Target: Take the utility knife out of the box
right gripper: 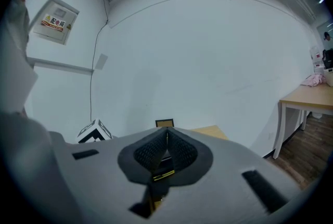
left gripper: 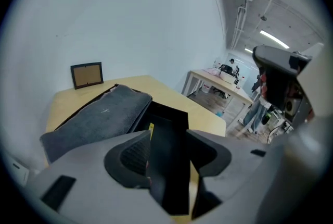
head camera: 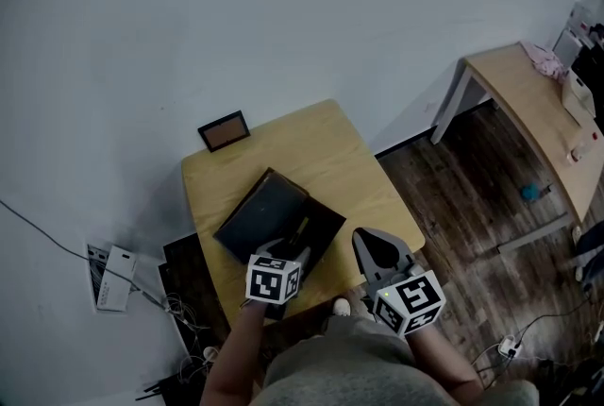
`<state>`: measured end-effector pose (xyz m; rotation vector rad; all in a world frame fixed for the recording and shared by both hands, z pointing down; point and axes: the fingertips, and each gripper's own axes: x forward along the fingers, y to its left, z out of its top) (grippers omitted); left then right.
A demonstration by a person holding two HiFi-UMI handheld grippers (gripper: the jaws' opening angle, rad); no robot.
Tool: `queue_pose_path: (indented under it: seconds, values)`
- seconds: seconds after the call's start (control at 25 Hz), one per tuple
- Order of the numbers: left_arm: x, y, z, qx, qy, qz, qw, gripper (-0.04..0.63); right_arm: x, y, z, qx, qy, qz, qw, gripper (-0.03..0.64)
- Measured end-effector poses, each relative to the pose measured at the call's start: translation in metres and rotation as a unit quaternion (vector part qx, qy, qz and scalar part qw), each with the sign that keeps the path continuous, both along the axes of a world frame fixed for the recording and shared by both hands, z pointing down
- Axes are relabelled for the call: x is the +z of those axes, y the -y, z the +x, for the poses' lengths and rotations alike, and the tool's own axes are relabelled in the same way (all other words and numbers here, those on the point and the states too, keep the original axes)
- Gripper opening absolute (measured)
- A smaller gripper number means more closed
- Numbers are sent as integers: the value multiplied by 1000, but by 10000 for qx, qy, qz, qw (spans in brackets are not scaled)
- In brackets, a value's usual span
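L gripper (head camera: pixel 285 250), fingers wide, hung over open box (head camera: pixel 260 206) on bench (head camera: pixel 311 144); R gripper (head camera: pixel 366 239) alongside, fingers closed tog.

The black, yellow-striped knife (right gripper: pixel 162 172) is sitting clamped between my right jaws; the black box (left gripper: pixel 169 124) is lying open just ahead of my left jaws.

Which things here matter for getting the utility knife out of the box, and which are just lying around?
For the job: black box, open; its lid, folded back; yellow strip inside, probably the utility knife; left gripper, jaws apart above the box.
Lying about: picture frame; far table; pink cloth on it; white device on the floor.
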<state>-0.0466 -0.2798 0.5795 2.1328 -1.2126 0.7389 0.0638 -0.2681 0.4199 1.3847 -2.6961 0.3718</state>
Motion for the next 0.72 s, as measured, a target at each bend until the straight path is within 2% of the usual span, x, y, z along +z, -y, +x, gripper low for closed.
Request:
queue_pose_path:
  seconds: [0.2,0.44,0.56,0.72]
  values:
    - [25,20,2,34,381,-266,9989,198,2,17,5,-79,25,-36,10000,0]
    - [65,33,5,119,727,-780,9942,198,12,30,13,-126,73,-120,9998,0]
    - [78,42,12,269,976,-815,9915,190,15,36,17,-145,74,-154,9997,0]
    - [95,46,16,245,1408,-956,9851,190,15,44,20,-183,60,-185,9996,0]
